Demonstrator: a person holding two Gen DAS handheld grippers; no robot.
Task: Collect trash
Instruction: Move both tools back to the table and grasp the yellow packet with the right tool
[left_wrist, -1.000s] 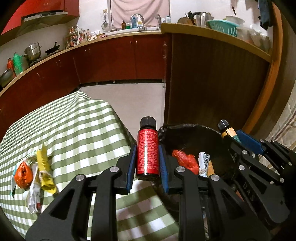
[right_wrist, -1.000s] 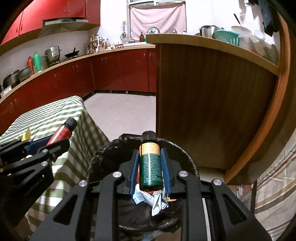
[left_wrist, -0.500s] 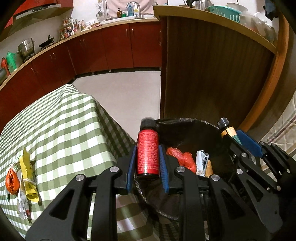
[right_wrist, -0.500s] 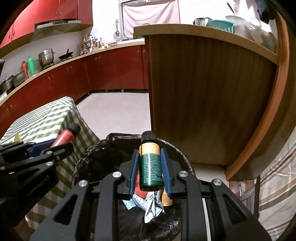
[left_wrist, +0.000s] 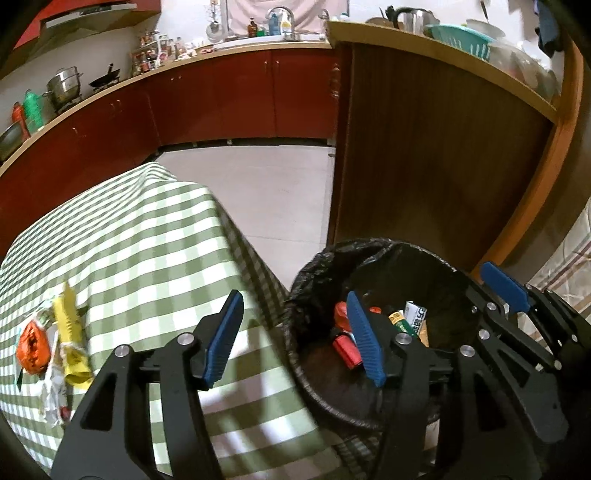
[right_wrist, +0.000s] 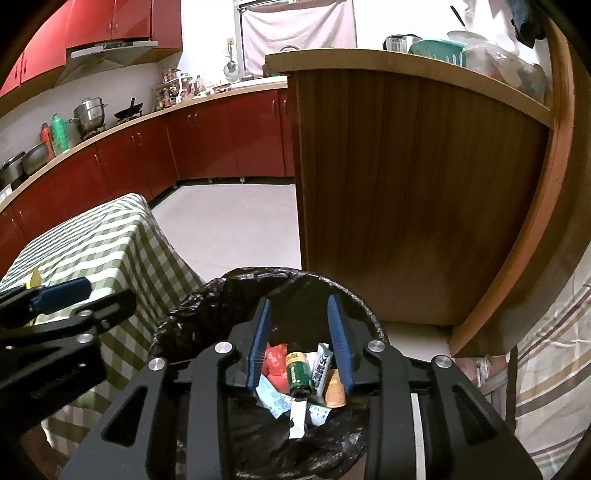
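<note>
Red kitchen cabinets behind; left view: left tool (left_wrist: 295, 339) gapes wide, holding nothing, straddling the checked bench (left_wrist: 147, 251) edge and black-lined bin (left_wrist: 369, 258) (red bottle (left_wrist: 347, 349) inside). Right view: right tool (right_wrist: 300, 341) open, empty, above the bin, green bottle (right_wrist: 297, 373) lying in it

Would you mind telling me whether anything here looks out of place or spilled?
Nothing spilled. The red bottle and green bottle lie inside the bin. Only the wrappers on the checked tablecloth remain uncollected.
</note>
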